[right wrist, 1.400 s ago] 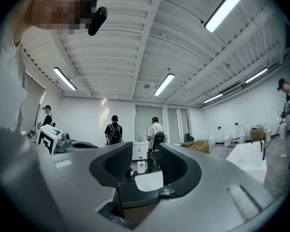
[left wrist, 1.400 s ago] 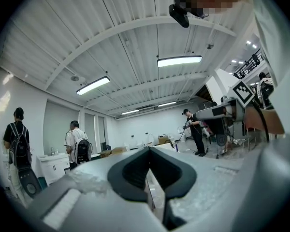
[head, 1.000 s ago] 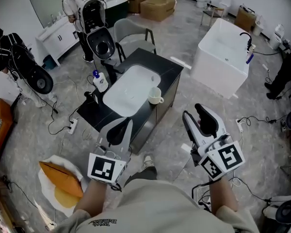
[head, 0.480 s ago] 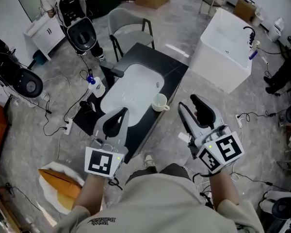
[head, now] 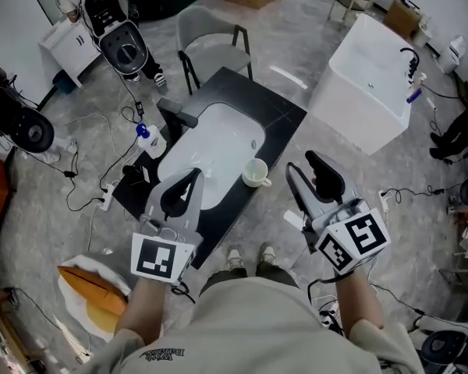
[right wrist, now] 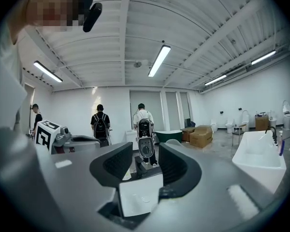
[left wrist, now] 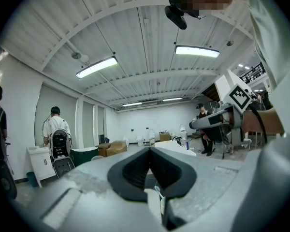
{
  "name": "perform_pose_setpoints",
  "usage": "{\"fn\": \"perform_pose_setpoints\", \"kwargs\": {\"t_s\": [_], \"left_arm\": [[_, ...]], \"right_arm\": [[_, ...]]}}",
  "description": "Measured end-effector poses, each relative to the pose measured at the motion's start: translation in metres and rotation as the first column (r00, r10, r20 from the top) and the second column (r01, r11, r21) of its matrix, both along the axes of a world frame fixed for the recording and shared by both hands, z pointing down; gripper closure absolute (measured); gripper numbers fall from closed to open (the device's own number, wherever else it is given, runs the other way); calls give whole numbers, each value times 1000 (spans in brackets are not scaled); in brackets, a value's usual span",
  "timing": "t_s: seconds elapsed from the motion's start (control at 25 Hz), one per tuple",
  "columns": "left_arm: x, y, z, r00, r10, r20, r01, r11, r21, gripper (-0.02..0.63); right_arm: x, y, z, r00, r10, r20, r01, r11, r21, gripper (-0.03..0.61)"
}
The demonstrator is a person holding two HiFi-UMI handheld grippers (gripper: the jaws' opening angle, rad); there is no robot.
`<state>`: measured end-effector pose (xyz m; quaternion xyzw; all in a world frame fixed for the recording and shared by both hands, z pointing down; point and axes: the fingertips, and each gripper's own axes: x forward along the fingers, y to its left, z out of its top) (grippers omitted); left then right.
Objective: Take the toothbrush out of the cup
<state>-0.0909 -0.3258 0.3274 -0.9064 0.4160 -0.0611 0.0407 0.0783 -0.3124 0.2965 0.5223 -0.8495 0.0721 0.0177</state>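
**Pre-grasp: cup sits between the grippers, right one closer**

The cup (head: 254, 173) stands on the black counter (head: 279, 118), mid-frame in the head view, by the sink (head: 210, 150). The toothbrush (left wrist: 157, 193) shows only in the left gripper view, its head poking out of the cup, axis near upright. Right gripper (head: 302, 166): jaws apart, empty, cup just left of its tips. Left gripper (head: 192, 176): jaws together, empty, farther off. My call: right takes it from above and pulls along the axis.

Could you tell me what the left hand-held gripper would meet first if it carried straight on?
Probably the cup holding the toothbrush, low just beyond the left hand-held gripper; height is unclear, so it might pass above.
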Motion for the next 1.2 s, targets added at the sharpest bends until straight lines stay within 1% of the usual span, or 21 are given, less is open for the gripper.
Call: {"fn": "perform_pose_setpoints", "kwargs": {"t_s": [0.12,0.28,0.36,0.48,0.64,0.76,0.88,1.04,1.2], "left_arm": [[4,-11,4,999,-31,-8,31,999,-16,612],[12,-31,11,998,-55,4,55,998,-18,612],[18,-43,21,998,-55,-4,54,998,-43,612],[27,-60,44,998,-45,-39,41,994,-103,612],[31,-81,74,998,-61,-24,57,988,-146,612],[40,-88,93,999,-36,-14,34,987,-157,612],[48,-94,117,1000,-23,-5,22,980,-198,612],[51,-103,152,1000,-29,-5,27,963,-268,612],[50,-109,191,999,-39,12,41,939,-340,612]], "right_arm": [[4,-16,10,1000,-16,15,17,1000,-22,405],[5,-43,27,998,-46,43,48,997,-57,405],[3,-60,41,997,-63,50,67,994,-82,405],[-2,-86,68,995,-93,41,97,987,-127,405],[-9,-115,118,993,-112,39,118,970,-215,405],[-11,-131,161,992,-115,49,125,946,-298,403],[-12,-142,206,992,-115,54,127,914,-386,403],[-16,-150,258,992,-115,55,127,866,-483,403],[-19,-153,297,991,-125,40,127,827,-548,403]]}}
